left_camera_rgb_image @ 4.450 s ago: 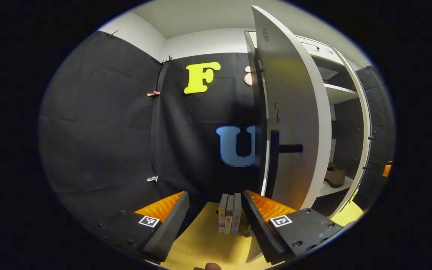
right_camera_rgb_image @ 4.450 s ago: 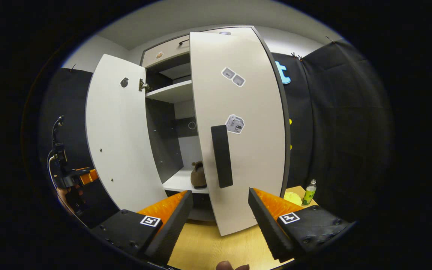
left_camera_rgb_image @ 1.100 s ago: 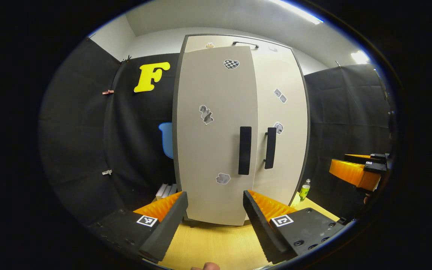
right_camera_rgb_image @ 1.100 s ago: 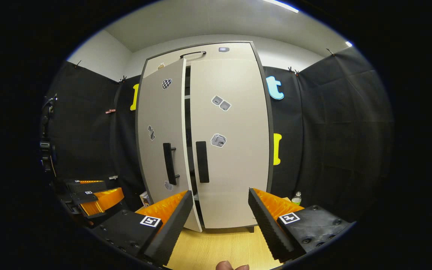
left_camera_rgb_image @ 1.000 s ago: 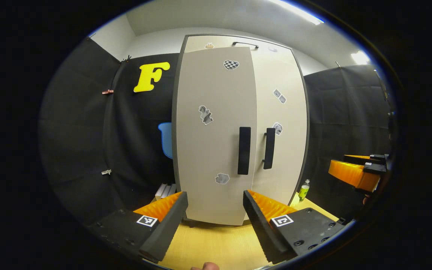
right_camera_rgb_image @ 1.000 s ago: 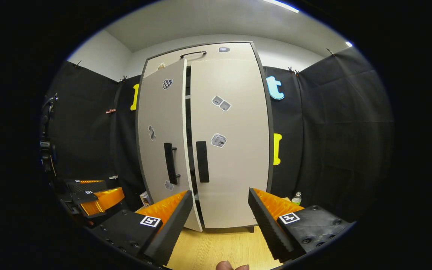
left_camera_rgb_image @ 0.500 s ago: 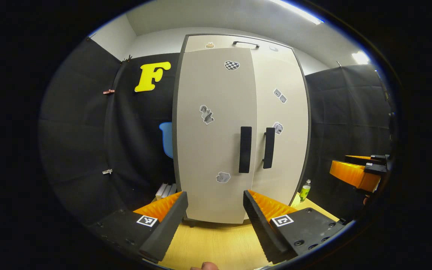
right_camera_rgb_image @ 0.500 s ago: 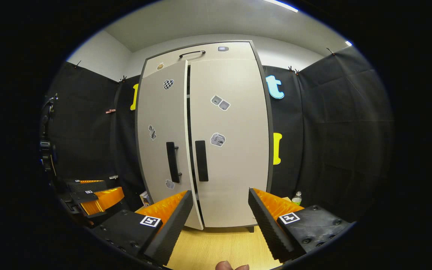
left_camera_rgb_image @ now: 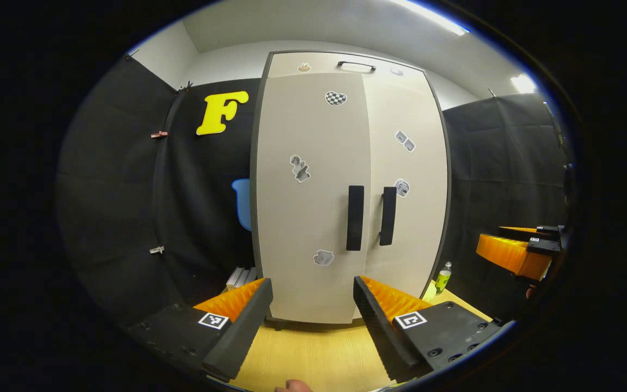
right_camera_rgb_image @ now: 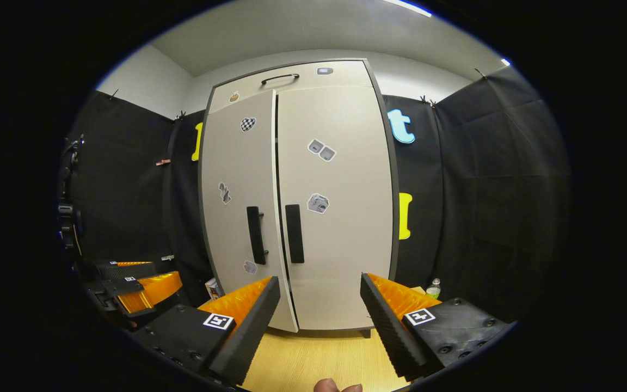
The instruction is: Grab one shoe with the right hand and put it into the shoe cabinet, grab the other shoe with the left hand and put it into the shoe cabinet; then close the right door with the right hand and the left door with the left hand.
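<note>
Both tools idle, jaws apart.
Left tool (left_camera_rgb_image: 312, 294) and right tool (right_camera_rgb_image: 320, 296) held level, gripping nothing.

Cabinet (left_camera_rgb_image: 313, 163) stands on the table (left_camera_rgb_image: 313, 354) against the wall, books (left_camera_rgb_image: 240, 276) left of it, bottle (left_camera_rgb_image: 442, 276) right.

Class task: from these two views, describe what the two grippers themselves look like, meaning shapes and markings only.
Each gripper, the left gripper and the right gripper, has two wedge-shaped fingers with ribbed inner faces. Each finger sits on a flat black bolted base carrying a small square black-and-white marker.
</note>
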The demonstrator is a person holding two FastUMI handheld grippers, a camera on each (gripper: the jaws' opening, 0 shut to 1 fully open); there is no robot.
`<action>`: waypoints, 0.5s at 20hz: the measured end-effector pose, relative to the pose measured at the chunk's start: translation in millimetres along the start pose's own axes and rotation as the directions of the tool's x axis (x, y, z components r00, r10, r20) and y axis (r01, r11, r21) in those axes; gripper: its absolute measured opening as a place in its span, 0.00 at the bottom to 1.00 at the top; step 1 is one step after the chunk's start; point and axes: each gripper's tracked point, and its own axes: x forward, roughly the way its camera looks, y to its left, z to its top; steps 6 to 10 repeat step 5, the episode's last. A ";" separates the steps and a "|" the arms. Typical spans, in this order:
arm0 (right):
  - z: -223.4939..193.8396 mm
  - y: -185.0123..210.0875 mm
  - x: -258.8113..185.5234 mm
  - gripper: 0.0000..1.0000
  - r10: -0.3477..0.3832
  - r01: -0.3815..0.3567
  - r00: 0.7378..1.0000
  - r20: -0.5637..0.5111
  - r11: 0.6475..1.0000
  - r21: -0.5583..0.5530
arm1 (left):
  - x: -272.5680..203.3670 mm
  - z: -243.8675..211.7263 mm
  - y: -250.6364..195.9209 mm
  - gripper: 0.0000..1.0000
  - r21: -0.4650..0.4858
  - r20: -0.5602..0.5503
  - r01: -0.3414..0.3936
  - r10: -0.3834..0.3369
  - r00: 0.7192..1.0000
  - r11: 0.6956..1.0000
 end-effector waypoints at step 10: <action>0.9 3.0 1.2 0.98 0.011 -0.011 1.000 0.000 1.000 0.000 | -3.9 1.8 3.4 0.95 0.002 0.003 -0.013 0.013 1.000 1.000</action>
